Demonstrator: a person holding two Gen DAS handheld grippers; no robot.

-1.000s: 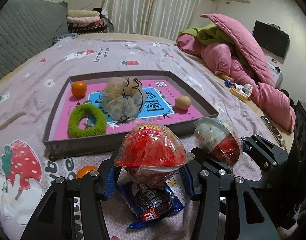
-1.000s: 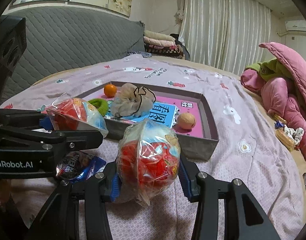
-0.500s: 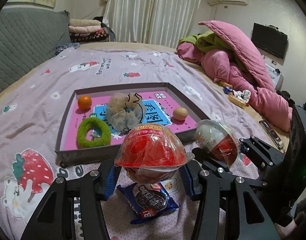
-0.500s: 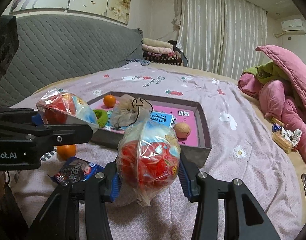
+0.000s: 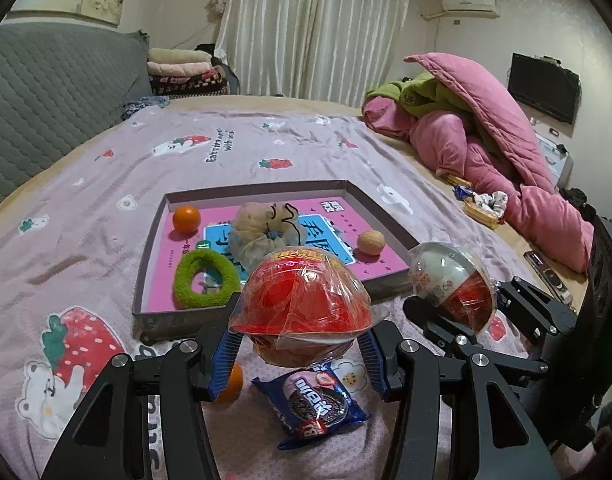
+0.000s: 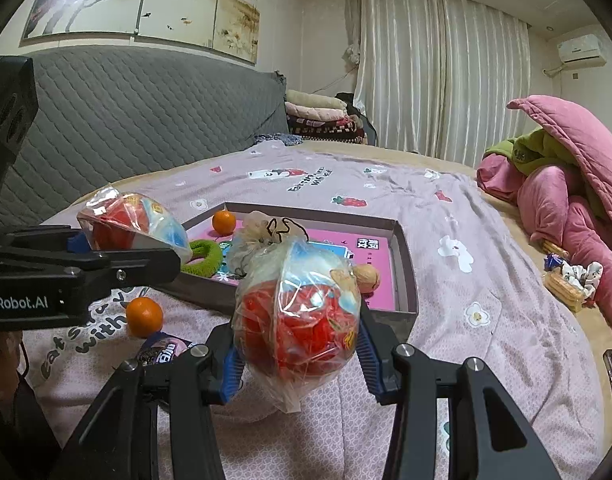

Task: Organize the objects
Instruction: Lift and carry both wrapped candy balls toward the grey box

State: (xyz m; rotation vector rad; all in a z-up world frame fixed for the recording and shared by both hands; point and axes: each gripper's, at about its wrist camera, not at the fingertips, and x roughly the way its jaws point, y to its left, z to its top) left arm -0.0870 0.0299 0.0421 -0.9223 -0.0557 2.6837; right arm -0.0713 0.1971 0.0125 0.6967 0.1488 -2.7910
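Note:
My left gripper (image 5: 300, 354) is shut on a red toy ball wrapped in clear plastic (image 5: 302, 304), held above the bed in front of the tray. My right gripper (image 6: 298, 364) is shut on a second wrapped red ball (image 6: 298, 312); it also shows in the left wrist view (image 5: 451, 284). The grey tray (image 5: 154, 240) with a pink bottom holds an orange (image 5: 186, 219), a green hair ring (image 5: 204, 278), a beige scrunchie (image 5: 266, 230) and a walnut (image 5: 370, 242). A cookie packet (image 5: 317, 404) and a second orange (image 6: 144, 316) lie on the bed under the grippers.
A pink and green quilt heap (image 5: 485, 140) lies at the right of the bed. A small basket with cloth (image 5: 483, 206) sits beside it. A grey padded headboard (image 6: 126, 128) and folded blankets (image 5: 186, 72) stand at the back left.
Both grippers have risen and pulled back from the tray with their balls held. The tray looks smaller and farther. The loose orange and cookie packet show more fully below.

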